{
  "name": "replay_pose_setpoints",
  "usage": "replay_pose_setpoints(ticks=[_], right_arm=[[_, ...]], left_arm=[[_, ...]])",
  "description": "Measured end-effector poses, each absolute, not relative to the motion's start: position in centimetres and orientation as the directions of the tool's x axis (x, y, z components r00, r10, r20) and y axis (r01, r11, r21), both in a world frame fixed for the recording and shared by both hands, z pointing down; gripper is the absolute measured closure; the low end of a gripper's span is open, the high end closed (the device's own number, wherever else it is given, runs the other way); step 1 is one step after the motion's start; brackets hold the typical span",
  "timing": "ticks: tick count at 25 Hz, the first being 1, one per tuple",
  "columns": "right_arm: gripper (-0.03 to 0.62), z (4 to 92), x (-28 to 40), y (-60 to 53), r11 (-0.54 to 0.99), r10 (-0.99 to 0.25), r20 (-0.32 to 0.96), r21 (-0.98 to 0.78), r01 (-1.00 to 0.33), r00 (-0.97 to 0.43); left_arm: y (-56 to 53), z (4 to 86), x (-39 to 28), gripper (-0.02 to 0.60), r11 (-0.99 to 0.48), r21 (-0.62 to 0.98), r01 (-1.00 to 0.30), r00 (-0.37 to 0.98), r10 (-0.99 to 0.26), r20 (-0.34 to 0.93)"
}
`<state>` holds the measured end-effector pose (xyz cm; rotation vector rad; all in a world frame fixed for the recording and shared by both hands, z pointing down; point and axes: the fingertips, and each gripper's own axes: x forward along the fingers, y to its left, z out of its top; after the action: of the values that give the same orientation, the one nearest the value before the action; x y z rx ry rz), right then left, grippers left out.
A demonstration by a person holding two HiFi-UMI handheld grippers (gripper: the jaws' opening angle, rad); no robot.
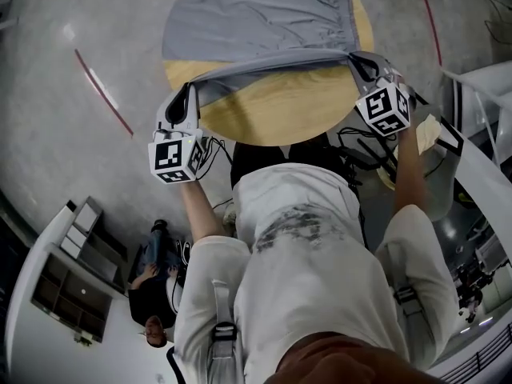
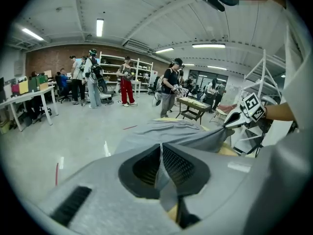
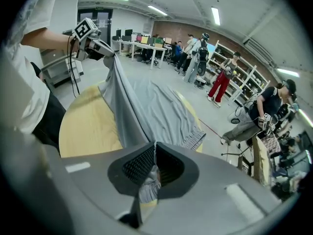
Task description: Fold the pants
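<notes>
Holding pants edge taut: left claw at 9 o'clock, right claw at 3, both clenched on fabric. Risk: thin pinch slips, so fold lands crooked on surface.

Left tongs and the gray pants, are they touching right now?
Touching. The left gripper view shows the left tongs shut, with a fold of the gray pants pinched between them.

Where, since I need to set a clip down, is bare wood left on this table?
Only the near half of the table is bare, between the lifted pants edge and the person's body. Cloth covers the far half. The left hand-held gripper and right hand-held gripper, both shut on the pants, stretch that edge.
</notes>
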<state>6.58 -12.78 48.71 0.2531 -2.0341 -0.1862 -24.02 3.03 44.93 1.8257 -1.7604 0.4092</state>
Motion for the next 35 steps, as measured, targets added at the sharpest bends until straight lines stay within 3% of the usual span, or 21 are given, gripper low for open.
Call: replay_pose_setpoints(ticks=[19,35], right_arm=[[0.574,48.6,3.5,-18.9,0.938,-0.339,0.845,0.269,-0.218,-0.414],[0.574,49.5,1.8,-23.4,0.926,-0.36,0.844,0.271,-0.263,-0.397]], left_arm=[[-6.3,45.0,-28.7,0.557,-0.125,0.172,-0.977,0.203,-0.784,0.587],[-12.2,46.6,-30.9,0.557,-0.138,0.141,-0.98,0.195,-0.781,0.593]])
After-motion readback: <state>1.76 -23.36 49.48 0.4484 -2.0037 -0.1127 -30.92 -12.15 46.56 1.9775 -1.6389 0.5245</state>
